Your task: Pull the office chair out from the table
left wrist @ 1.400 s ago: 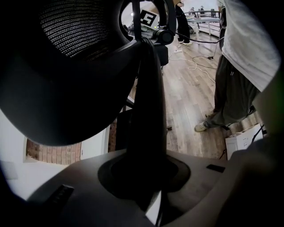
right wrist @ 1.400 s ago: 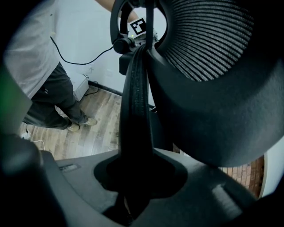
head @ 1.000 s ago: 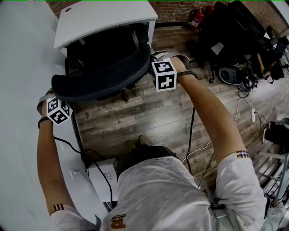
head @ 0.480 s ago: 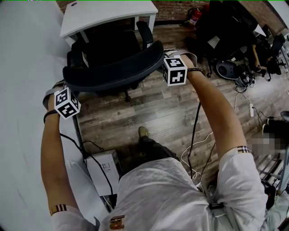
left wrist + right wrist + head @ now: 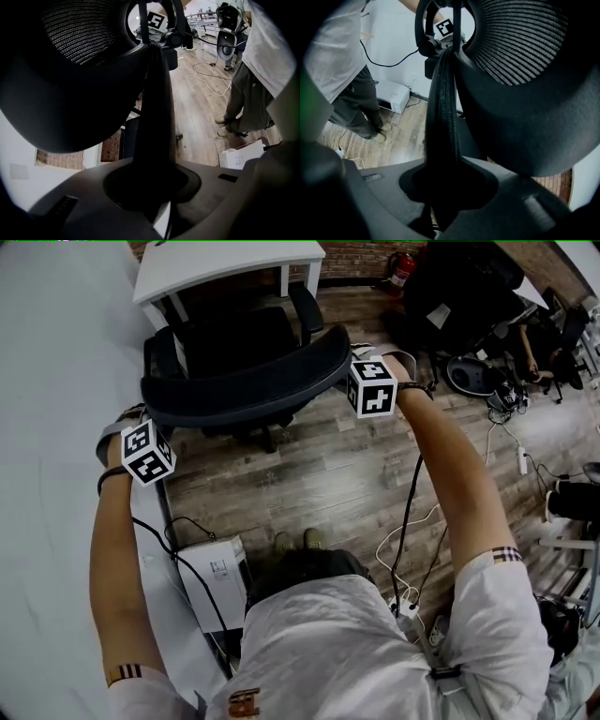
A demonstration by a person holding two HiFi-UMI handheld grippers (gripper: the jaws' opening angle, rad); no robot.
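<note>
The black office chair (image 5: 244,381) stands in front of the white table (image 5: 225,263), its seat and armrests out from under the tabletop. My left gripper (image 5: 139,420) is shut on the left edge of the curved backrest. My right gripper (image 5: 349,360) is shut on the right edge. In the left gripper view the dark backrest rim (image 5: 157,117) runs up from between the jaws of the left gripper (image 5: 154,187), with the mesh back (image 5: 79,33) to the left. In the right gripper view the rim (image 5: 443,117) sits likewise in the right gripper (image 5: 445,187).
A white box (image 5: 214,582) with cables lies on the wooden floor by my feet (image 5: 295,540). Loose white cable (image 5: 403,540) trails at the right. Black bags and gear (image 5: 469,306) crowd the far right beside a red fire extinguisher (image 5: 401,273). A white wall (image 5: 47,474) runs along the left.
The chair has rolled out from under the table toward me, and more of its seat now shows. Both grippers came back with it, still clamped on the backrest.
</note>
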